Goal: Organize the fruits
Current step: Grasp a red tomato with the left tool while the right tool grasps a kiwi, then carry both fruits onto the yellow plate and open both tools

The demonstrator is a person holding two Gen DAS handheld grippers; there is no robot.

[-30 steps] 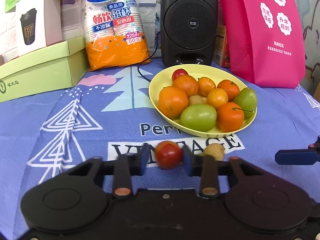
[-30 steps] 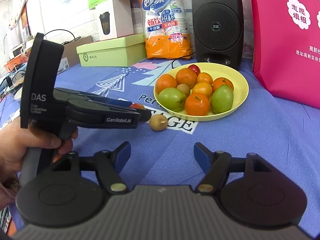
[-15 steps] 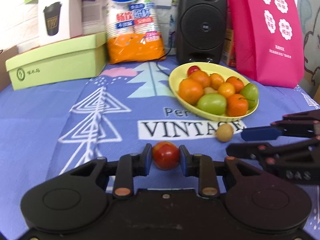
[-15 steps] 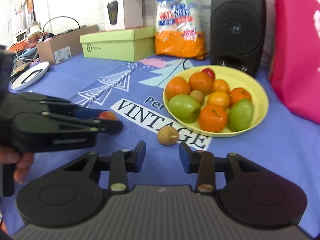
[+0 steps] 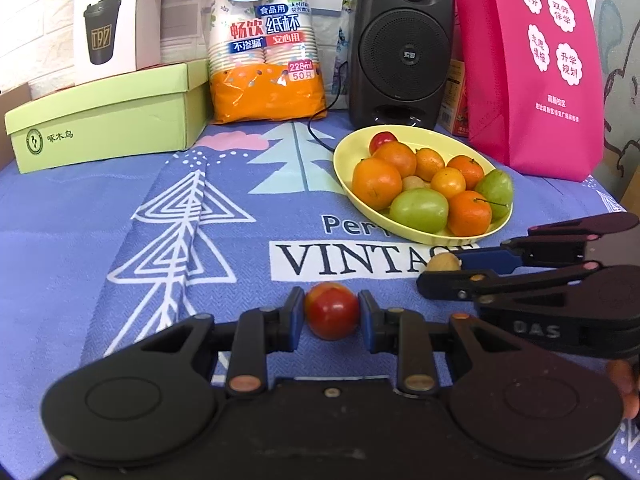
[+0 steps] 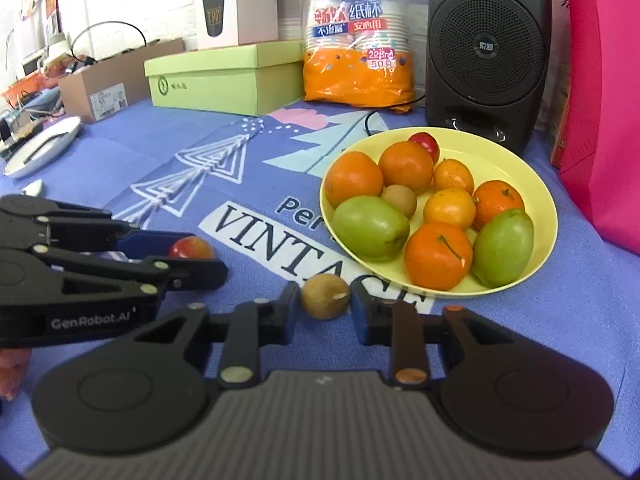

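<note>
A yellow plate (image 5: 352,184) (image 6: 536,184) on the blue cloth holds several oranges, green fruits and small red and brown fruits. My left gripper (image 5: 332,316) is shut on a small red fruit (image 5: 332,316), low over the cloth; the fruit also shows in the right wrist view (image 6: 191,248). My right gripper (image 6: 325,302) has its fingers on either side of a small brown fruit (image 6: 325,296) (image 5: 442,262) lying on the cloth just in front of the plate; the pads look very near it, contact is unclear.
A black speaker (image 5: 400,48), a pack of paper cups (image 5: 268,44), a green box (image 5: 108,116) and a pink bag (image 5: 532,60) line the back. A cardboard box (image 6: 116,80) and a white dish (image 6: 44,146) stand at the far left.
My right gripper has moved forward around the brown fruit and its fingers have narrowed. My left gripper still holds the red fruit, drawn back from the plate.
</note>
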